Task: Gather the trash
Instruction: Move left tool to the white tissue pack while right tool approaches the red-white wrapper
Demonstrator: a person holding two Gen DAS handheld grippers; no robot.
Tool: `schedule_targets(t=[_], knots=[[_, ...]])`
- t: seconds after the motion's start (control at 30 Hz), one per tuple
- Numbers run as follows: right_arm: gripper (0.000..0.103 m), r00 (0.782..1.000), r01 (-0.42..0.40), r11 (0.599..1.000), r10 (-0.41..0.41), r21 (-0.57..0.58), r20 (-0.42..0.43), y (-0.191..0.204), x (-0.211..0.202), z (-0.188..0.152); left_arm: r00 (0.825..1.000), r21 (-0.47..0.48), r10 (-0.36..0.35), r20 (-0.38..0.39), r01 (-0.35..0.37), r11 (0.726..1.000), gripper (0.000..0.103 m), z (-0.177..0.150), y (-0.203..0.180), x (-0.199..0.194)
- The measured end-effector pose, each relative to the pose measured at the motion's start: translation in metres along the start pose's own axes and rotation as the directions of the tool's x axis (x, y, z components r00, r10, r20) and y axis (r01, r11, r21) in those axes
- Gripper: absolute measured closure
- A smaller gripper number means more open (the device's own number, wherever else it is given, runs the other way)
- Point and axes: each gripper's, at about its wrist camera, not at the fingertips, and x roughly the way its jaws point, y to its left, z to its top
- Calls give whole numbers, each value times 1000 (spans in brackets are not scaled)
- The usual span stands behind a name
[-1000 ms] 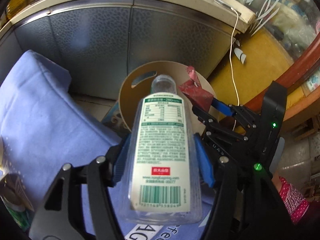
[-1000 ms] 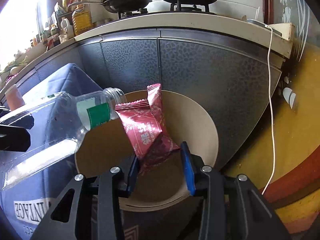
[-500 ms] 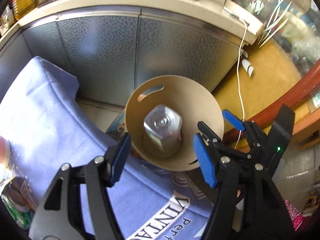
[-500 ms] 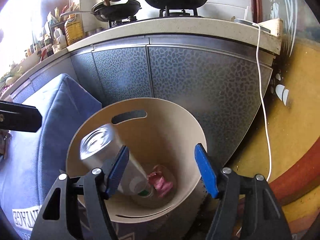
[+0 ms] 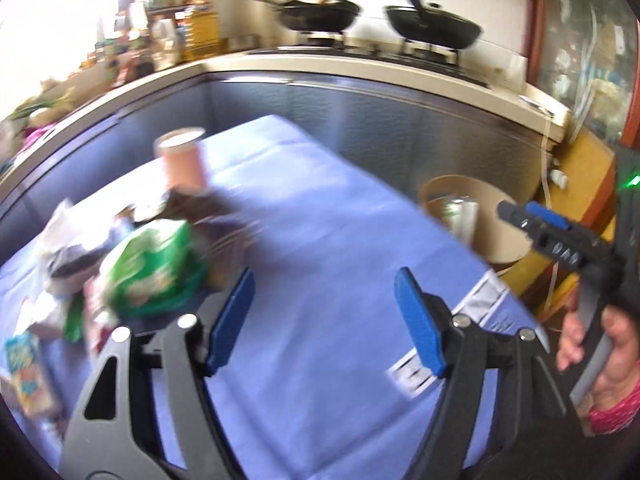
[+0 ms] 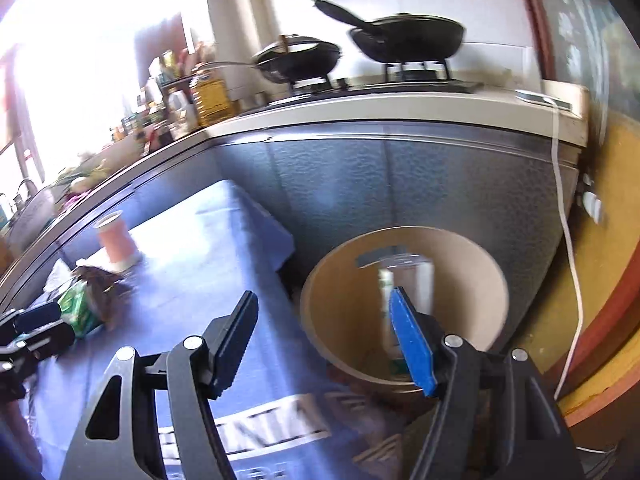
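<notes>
My left gripper (image 5: 324,320) is open and empty above the blue tablecloth (image 5: 320,240). A green snack bag (image 5: 156,268), a pink paper cup (image 5: 184,160), a brown wrapper (image 5: 200,204) and other litter lie on the left of the table. My right gripper (image 6: 324,344) is open and empty over the table's edge beside the tan round bin (image 6: 472,280). The clear bottle (image 6: 408,292) stands inside the bin. The bin also shows in the left wrist view (image 5: 504,236).
A grey kitchen counter (image 6: 400,168) with two black pans (image 6: 408,40) runs behind the table. A white cable (image 6: 568,232) hangs down its right end. A small carton (image 5: 28,376) lies at the table's left edge. The right gripper shows at the right (image 5: 560,240).
Both grippers have swung left and up, away from the bin and toward the table. The bottle and the red wrapper, dropped a second ago, stay in the bin.
</notes>
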Motion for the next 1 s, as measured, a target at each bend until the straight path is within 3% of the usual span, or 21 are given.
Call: schedule_targets(t=[0.13,0.27,0.53,0.73,1.0], knots=[[35,995,-89,994,86,-65,-54,51,4,-5,996,-102,87,-16,-88,991,33,-40,60,-27],[35,976,-190,974,173,-126,-133,104,10,-18,985,-201,171,-30,-174,964,33,-80,112,-57],[35,902,-358,922,300,-147,-311,191,23,-53,958,-406,275,-84,-285,869,25,-151,200,-110],[35,842,-435,893,357,-116,-404,228,29,-69,948,-495,306,-83,-306,813,23,-173,234,-125],[35,817,-468,865,348,-177,-461,266,28,-85,950,-520,301,-83,-299,800,23,-180,246,-119]])
